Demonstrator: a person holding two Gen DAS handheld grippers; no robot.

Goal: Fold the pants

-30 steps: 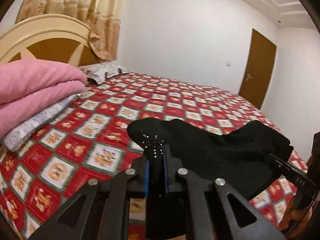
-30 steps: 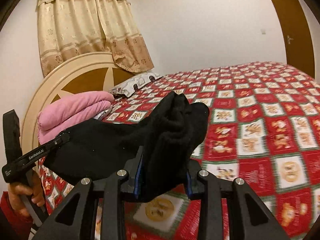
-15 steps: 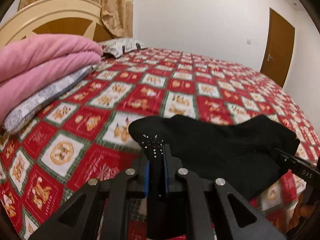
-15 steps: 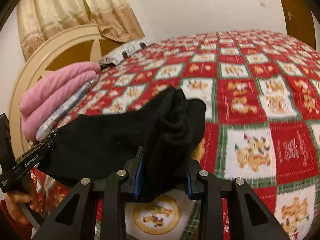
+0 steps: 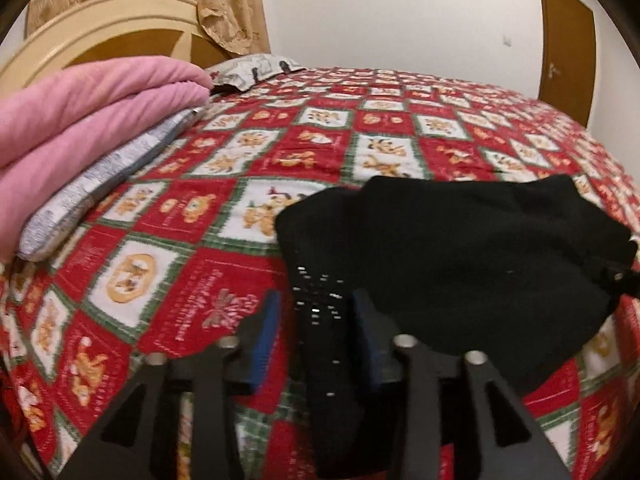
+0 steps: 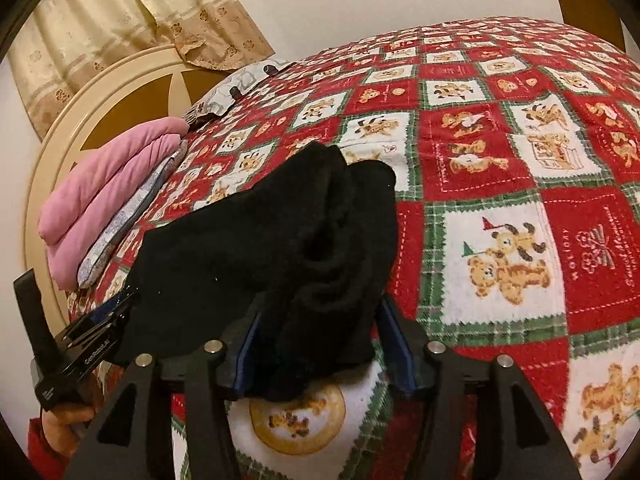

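The black pants (image 5: 460,248) lie bunched on the red patterned bedspread (image 5: 320,140). In the left wrist view my left gripper (image 5: 316,320) has its blue pads spread apart, with one corner of the pants lying loose between them. In the right wrist view the pants (image 6: 280,240) rest as a thick folded bundle. My right gripper (image 6: 320,344) has its jaws wide apart around the bundle's near end, not pinching it. The left gripper's body (image 6: 80,352) and the hand holding it show at the lower left of that view.
Folded pink blankets (image 5: 88,112) on a grey-white cushion (image 5: 108,184) sit at the bed's left by the cream headboard (image 5: 100,36). A patterned pillow (image 5: 256,68) lies behind. A brown door (image 5: 564,44) stands at the far right. The bedspread (image 6: 520,160) stretches to the right.
Both grippers lowered the pants onto the bed and opened. The cloth that was pinched now lies loose between the spread pads.
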